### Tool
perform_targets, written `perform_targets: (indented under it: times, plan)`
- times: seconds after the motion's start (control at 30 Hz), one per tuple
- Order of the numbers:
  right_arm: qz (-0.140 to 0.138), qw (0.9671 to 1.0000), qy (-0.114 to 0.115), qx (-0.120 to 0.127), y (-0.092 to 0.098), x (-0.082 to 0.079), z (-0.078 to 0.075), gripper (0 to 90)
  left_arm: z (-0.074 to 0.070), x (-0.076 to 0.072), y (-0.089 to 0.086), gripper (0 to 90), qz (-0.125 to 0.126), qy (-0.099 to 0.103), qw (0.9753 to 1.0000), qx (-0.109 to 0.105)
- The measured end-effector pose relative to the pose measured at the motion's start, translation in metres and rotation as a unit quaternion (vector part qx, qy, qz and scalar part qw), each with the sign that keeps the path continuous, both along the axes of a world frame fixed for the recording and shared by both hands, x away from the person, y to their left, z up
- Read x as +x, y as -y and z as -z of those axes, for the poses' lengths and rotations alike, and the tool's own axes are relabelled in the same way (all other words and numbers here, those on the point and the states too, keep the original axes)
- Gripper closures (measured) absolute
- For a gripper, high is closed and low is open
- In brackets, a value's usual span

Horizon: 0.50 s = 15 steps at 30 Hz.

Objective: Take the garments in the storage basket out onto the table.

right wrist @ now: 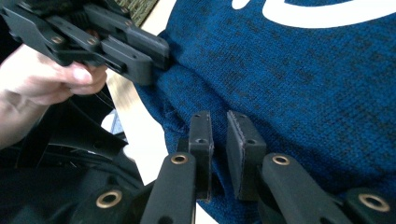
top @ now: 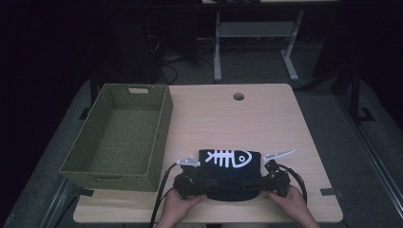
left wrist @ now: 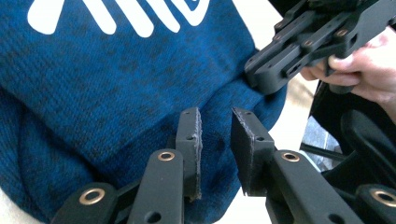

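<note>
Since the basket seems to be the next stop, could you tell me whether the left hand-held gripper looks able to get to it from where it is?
Probably yes: the left hand-held gripper sits at the folded blue garment, just beside the green woven basket, with bare tabletop between them.

Setting: lab or test room, dark surround.
Bench: light wood desk point(top: 266, 118) with a cable hole point(top: 238, 97).
Background: white adjustable desk frame point(top: 256, 33); loose cables point(top: 166, 59) on grey floor.
Lighting: table lit, rest black.
</note>
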State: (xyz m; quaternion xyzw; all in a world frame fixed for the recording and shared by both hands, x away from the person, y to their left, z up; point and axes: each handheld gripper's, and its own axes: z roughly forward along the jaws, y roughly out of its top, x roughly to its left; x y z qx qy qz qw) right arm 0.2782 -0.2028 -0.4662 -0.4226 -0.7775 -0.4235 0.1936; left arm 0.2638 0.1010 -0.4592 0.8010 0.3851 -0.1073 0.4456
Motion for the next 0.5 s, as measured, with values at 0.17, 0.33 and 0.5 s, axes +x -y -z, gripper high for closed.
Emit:
perform_targets:
  times: [0.17,0.33,0.5]
  plan:
    - [-0.001,0.9997,0.011,-0.021,-0.0030,-0.0036,0.0037,81.8,0.0072,-0.0034,-0.0014,75.0,-0.004,0.005,1.0000,0.003]
    - [-0.001,0.9994,0.021,-0.027,-0.0038,-0.0038,0.0066,83.5,0.0102,-0.0066,-0.0027,76.3,-0.010,0.010,0.9999,0.000]
    - [-0.003,0.9998,0.019,-0.010,0.0000,-0.0042,0.0009,80.0,0.0029,-0.0062,-0.0054,75.6,-0.012,0.014,0.9997,-0.017]
